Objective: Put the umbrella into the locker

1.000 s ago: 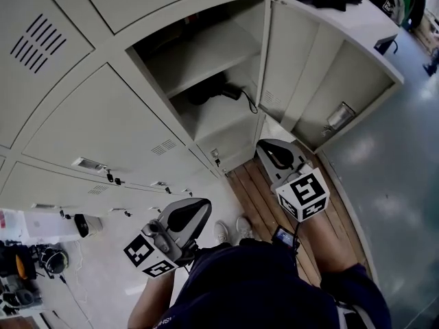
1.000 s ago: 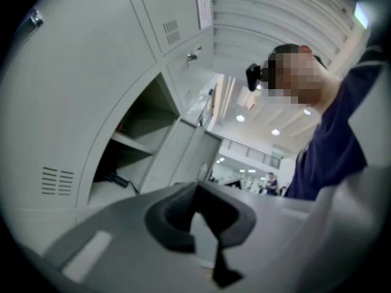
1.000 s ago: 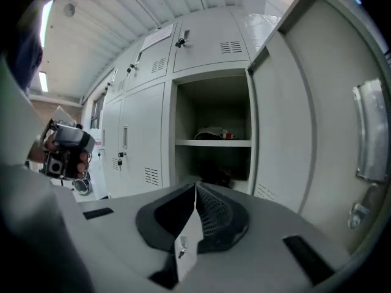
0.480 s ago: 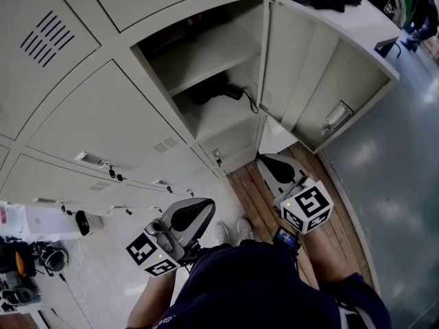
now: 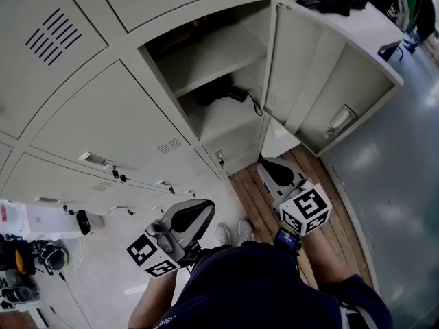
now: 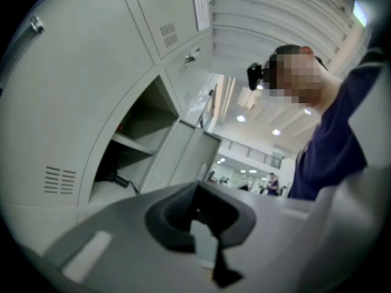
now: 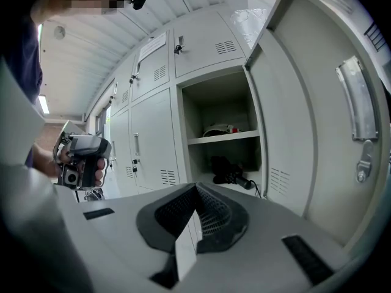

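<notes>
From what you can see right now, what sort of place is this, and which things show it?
Probably a locker room: a bank of grey metal lockers with vents and locks, one door swung open, shelves inside.

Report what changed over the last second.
The right hand-held gripper drew back a little from the locker, toward the person. Nothing was taken hold of or let go. The left hand-held gripper, the umbrella on the lower shelf and the open door stayed as they were.
</notes>
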Demonstrator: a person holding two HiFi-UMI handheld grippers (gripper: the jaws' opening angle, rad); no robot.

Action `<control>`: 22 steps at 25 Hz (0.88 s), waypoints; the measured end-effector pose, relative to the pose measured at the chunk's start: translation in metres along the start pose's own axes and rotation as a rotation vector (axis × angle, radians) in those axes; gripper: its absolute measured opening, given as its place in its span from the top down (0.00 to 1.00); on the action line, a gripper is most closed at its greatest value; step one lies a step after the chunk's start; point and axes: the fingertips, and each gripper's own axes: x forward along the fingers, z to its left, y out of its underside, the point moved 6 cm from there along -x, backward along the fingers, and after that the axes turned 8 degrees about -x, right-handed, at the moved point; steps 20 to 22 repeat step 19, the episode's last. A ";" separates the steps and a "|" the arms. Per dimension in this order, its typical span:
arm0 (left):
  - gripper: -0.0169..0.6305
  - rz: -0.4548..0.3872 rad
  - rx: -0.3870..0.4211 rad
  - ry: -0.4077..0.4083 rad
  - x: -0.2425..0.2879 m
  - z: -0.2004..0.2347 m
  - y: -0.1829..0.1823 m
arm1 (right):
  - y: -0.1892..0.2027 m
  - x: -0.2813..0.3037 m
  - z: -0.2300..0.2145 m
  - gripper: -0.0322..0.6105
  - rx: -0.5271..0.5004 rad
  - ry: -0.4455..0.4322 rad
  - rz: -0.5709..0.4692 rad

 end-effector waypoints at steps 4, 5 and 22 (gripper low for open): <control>0.97 -0.002 0.000 -0.003 -0.001 0.001 -0.001 | -0.001 0.002 -0.001 0.94 -0.002 0.000 0.003; 0.97 -0.002 0.000 -0.003 0.000 0.001 -0.001 | -0.001 0.002 -0.001 0.94 -0.003 0.000 0.004; 0.97 -0.006 -0.003 -0.005 0.004 0.003 -0.001 | 0.002 0.003 -0.005 0.94 -0.013 0.002 0.013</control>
